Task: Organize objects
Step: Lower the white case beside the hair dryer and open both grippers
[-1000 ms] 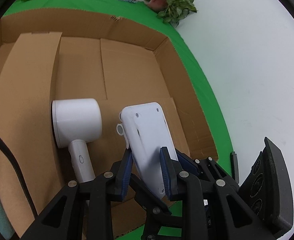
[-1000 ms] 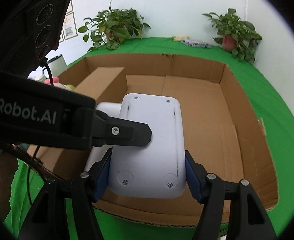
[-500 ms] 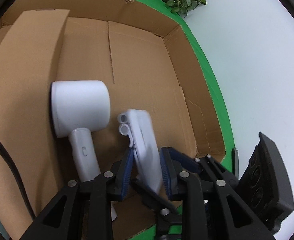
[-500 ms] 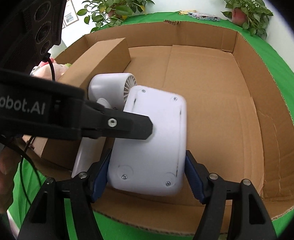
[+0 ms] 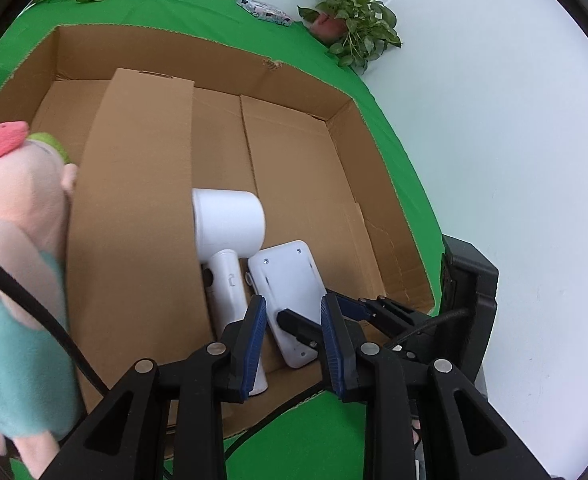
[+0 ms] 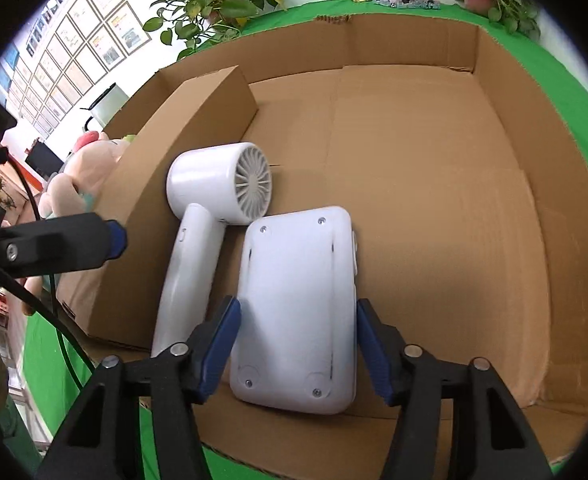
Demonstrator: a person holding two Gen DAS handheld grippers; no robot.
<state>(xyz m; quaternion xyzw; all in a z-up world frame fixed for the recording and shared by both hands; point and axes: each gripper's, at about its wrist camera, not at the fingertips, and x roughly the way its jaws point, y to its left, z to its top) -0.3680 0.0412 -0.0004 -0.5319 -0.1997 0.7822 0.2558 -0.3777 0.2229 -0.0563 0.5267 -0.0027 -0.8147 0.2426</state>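
Note:
A flat white device (image 6: pixel 297 308) lies face down on the floor of the open cardboard box (image 6: pixel 433 184), close to the near wall. It also shows in the left wrist view (image 5: pixel 288 292). A white hair dryer (image 6: pixel 214 220) lies right beside it on the left and shows in the left wrist view (image 5: pixel 228 240) too. My right gripper (image 6: pixel 295 344) is open, its blue pads either side of the device with small gaps. My left gripper (image 5: pixel 294 340) is open and pulled back above the box's near edge, holding nothing.
A folded cardboard flap (image 5: pixel 138 208) stands along the box's left side. A pink plush toy (image 5: pixel 10 248) sits outside the box on the left. Green cloth (image 5: pixel 393 152) covers the table. Potted plants (image 6: pixel 222 0) stand at the back. A black cable (image 5: pixel 34 304) runs at the left.
Both grippers lowered the white device onto the box floor beside the hair dryer, then opened. The left gripper has drawn back and away from it.

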